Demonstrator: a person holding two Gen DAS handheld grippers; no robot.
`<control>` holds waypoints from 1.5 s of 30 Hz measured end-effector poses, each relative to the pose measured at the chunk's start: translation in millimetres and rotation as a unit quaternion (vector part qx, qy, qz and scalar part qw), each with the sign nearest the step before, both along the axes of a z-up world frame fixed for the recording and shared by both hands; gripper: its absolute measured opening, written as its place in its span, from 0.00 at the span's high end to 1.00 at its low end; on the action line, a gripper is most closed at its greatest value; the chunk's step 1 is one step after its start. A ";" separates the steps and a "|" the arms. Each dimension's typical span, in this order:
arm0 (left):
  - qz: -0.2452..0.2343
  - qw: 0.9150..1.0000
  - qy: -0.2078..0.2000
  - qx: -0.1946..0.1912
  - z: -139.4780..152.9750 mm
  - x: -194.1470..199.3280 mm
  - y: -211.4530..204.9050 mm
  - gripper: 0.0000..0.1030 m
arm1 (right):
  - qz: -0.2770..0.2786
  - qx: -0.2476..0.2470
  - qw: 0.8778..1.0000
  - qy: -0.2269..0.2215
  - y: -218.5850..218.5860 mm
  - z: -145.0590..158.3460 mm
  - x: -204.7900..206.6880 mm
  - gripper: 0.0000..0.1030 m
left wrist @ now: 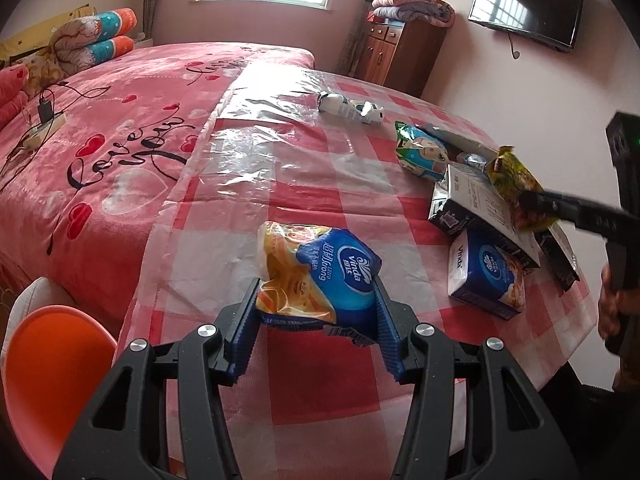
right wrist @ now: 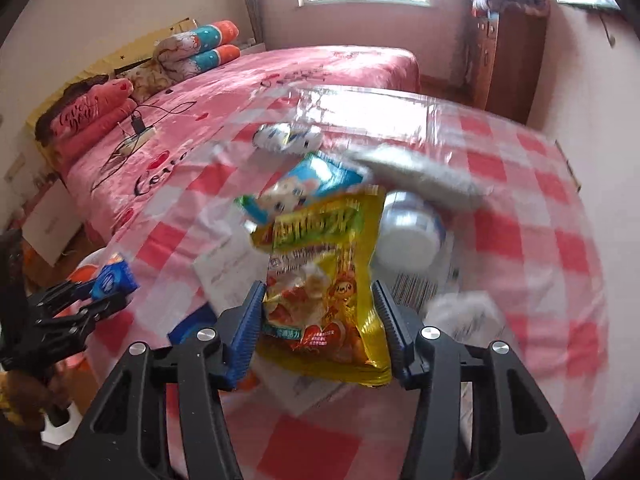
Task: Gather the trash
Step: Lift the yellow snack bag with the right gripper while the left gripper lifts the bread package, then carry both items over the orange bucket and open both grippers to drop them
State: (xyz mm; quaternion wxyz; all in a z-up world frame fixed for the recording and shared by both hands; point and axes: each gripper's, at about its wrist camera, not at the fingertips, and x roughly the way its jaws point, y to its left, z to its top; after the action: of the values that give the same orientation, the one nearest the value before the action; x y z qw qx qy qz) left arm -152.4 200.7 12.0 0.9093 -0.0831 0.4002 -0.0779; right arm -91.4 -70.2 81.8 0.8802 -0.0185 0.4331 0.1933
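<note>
left tool [left wrist: 316, 312] is clamped on a crumpled blue tissue wrapper [left wrist: 320, 276], held just above the worktop [left wrist: 320, 392] near its near edge. right tool [right wrist: 320, 328] is clamped on a yellow snack bag [right wrist: 328, 280] by its lower half; the bag hangs clear of the litter heap toward the worktop's right edge.

handling, as a judgement: both held items look like empty film packaging, light, soft and slippery. they fold instead of resisting, so a pinch across a bunched or sealed margin should hold better than one across a flat face. the cartons look stiffer and probably want a grip across a narrow side.

count of what remains on the checked cloth: one blue tissue box [left wrist: 486, 276]; one white and dark carton [left wrist: 480, 208] lying on top of it; one green and blue snack bag [left wrist: 422, 152]; one crushed white wrapper [left wrist: 350, 108] toward the far edge; one pale round container [right wrist: 408, 232], seen only in the blurred right wrist view. other flat dark pieces lie by the right edge, too overlapped to count. no bin is in view.
</note>
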 end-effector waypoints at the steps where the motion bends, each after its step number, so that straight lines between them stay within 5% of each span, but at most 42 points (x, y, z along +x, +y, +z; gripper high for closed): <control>1: -0.001 1.000 0.000 -0.001 -0.4 -0.2 0.3 0.48 | 0.001 0.000 1.000 0.004 0.6 -2.8 -2.7 0.45; 6: -0.007 1.000 0.000 0.001 -1.8 -1.3 -3.3 0.48 | 0.004 0.004 1.000 0.018 6.3 -9.3 3.0 0.30; 9: -0.007 1.000 -0.001 0.005 -2.1 -3.7 -4.6 0.48 | 0.000 0.019 0.999 0.026 6.5 -13.1 10.6 0.30; 11: -0.006 1.000 -0.001 0.005 -1.6 -5.5 -4.7 0.48 | -0.006 0.016 1.000 0.018 6.5 -14.4 11.0 0.44; 16: -0.002 1.000 -0.007 0.003 1.0 -9.3 -2.7 0.48 | -0.008 0.007 1.000 0.009 5.6 -13.4 6.3 0.55; 25: 0.004 1.000 -0.030 -0.007 14.7 -19.4 5.0 0.48 | 0.001 0.028 0.999 -0.039 12.2 19.4 -8.4 0.57; 35: 0.058 0.997 -0.048 -0.001 28.0 -49.4 46.2 0.48 | 0.131 0.079 0.987 -0.053 95.8 59.5 -29.5 0.57; 45: 0.193 0.981 -0.016 0.021 6.6 -98.9 138.7 0.48 | 0.303 0.092 0.948 -0.031 236.5 57.4 -63.7 0.57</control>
State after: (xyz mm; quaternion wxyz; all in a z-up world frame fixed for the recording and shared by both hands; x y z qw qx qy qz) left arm -251.3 339.4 18.6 0.9152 -0.1383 0.3631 0.1068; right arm -155.1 166.3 139.2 0.7907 -0.0743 0.3602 0.4894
